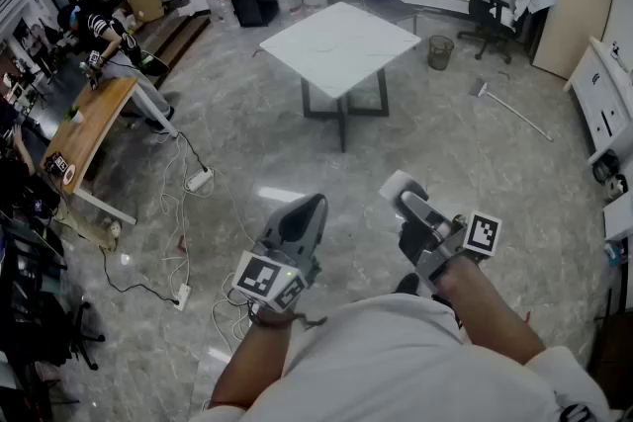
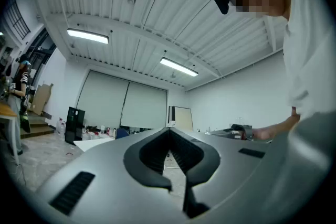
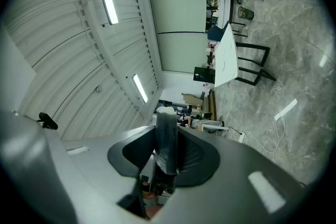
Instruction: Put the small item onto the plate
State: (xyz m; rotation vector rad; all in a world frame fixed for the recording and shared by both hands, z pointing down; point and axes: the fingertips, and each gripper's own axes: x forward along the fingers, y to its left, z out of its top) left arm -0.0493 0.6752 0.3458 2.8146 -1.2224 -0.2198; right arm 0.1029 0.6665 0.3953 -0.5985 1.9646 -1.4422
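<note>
In the head view both grippers are held out in front of the person's body, over a grey marble floor. My right gripper (image 1: 408, 200) is shut on a small dark cylinder with a white end (image 1: 399, 184). The right gripper view shows that small item (image 3: 167, 136) upright between the two pads, its pale top sticking out past the tips. My left gripper (image 1: 313, 207) is shut and holds nothing. In the left gripper view its tips (image 2: 169, 132) meet and point up toward the ceiling. No plate shows in any view.
A white square table (image 1: 341, 44) stands ahead on dark legs. A waste bin (image 1: 440, 51) and an office chair (image 1: 492, 15) are beyond it. A wooden desk (image 1: 94, 128) is at the left, with a power strip (image 1: 199, 180) and cables on the floor. A white cabinet (image 1: 603, 84) lines the right wall.
</note>
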